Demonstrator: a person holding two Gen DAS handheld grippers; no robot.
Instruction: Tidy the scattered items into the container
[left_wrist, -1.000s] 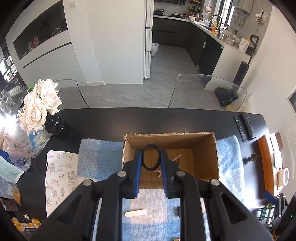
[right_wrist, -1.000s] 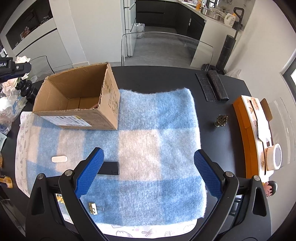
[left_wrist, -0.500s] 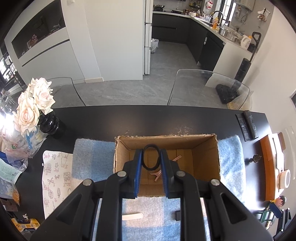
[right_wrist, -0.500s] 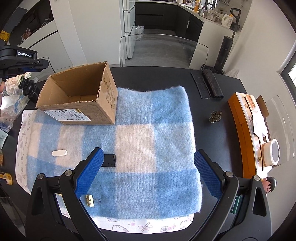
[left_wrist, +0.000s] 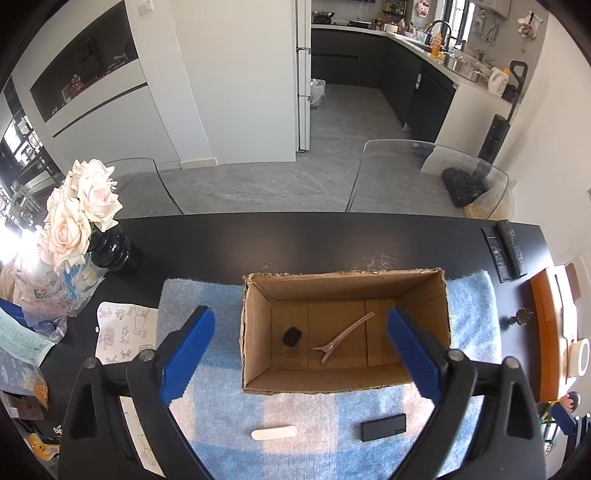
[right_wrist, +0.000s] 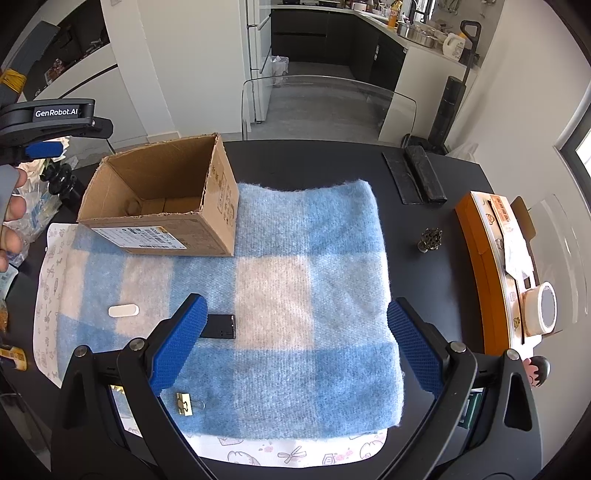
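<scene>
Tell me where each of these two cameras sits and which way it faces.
Left wrist: on the left tongs, above the cardboard box, looking down into it; both open blue fingers show.
Right wrist: on the right tongs, over the blue checked cloth, facing the kitchen; open fingers show, plus the left tongs and the person's hand.
Shared: box, cloth, white oblong piece, black flat piece.

Desk (left_wrist: 332, 236): black.
Blanket (right_wrist: 314, 258): blue-white check, on desk.
Roses (left_wrist: 79, 210): pale, in vase, far left.
Tape roll (right_wrist: 541, 308): on orange box, right edge.
</scene>
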